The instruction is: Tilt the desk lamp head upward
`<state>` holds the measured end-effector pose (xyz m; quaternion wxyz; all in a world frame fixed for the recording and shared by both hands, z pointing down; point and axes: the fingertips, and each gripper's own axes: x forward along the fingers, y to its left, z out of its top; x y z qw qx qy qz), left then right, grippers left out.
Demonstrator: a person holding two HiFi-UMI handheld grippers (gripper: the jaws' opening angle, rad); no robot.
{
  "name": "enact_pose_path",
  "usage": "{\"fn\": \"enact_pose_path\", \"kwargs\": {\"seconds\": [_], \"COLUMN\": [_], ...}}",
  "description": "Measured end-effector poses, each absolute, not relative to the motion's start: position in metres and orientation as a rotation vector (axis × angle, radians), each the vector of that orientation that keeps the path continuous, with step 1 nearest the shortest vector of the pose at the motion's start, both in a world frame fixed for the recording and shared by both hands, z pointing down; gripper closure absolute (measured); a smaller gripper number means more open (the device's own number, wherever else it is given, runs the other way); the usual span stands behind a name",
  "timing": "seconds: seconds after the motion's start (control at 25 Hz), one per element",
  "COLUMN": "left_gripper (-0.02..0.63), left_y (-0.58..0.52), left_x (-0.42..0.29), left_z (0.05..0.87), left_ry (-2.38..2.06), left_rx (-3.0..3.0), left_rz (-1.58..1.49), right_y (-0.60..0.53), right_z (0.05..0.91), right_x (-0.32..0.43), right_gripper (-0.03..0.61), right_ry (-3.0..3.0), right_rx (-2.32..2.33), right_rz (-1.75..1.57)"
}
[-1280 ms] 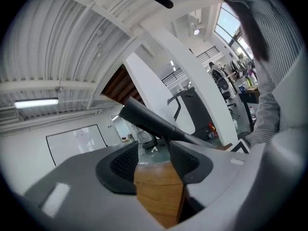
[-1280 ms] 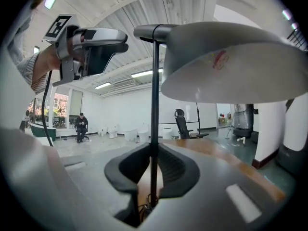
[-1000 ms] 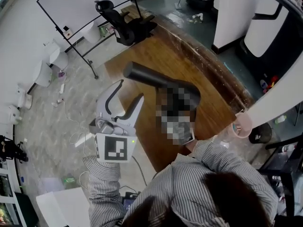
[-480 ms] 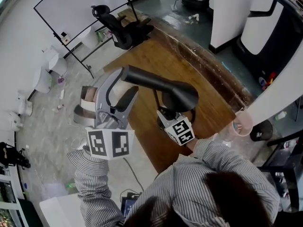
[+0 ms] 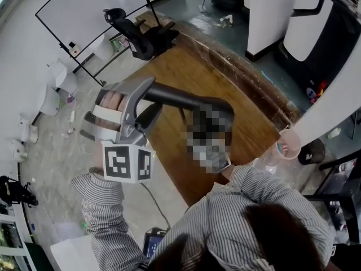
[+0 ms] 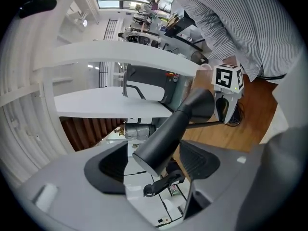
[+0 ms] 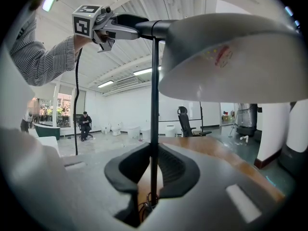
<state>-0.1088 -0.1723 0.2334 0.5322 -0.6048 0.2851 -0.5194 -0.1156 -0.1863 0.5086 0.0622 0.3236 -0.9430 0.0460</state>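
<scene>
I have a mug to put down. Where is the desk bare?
Bare wood: the far end of the desk toward the chair, and the strip right of the lamp. Crowded around the pole, which the right gripper clamps.

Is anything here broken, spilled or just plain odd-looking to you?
Nothing looks broken or spilled. The black desk lamp stands upright on the wooden table, its pole clamped by the fingers of the right gripper. The only untidy bits are white scraps on the dark floor beyond the table.
</scene>
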Motion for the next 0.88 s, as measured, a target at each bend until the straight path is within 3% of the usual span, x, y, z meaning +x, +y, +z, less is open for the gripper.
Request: {"fn": "enact_pose_path", "kwargs": {"seconds": [0.88], "left_gripper": [0.298], "left_y": [-0.1832], "left_x": [-0.1135], "left_z": [0.2382], "left_ry": [0.709], "left_rx": [-1.417], "left_rz": [-1.221], "right_y": [-0.1885], "right_z": [0.5085], "right_x": [-0.1162], "right_gripper": [0.528], "right_ry": [-2.853], "right_rx": [0.986], "right_rz": [0.155]}}
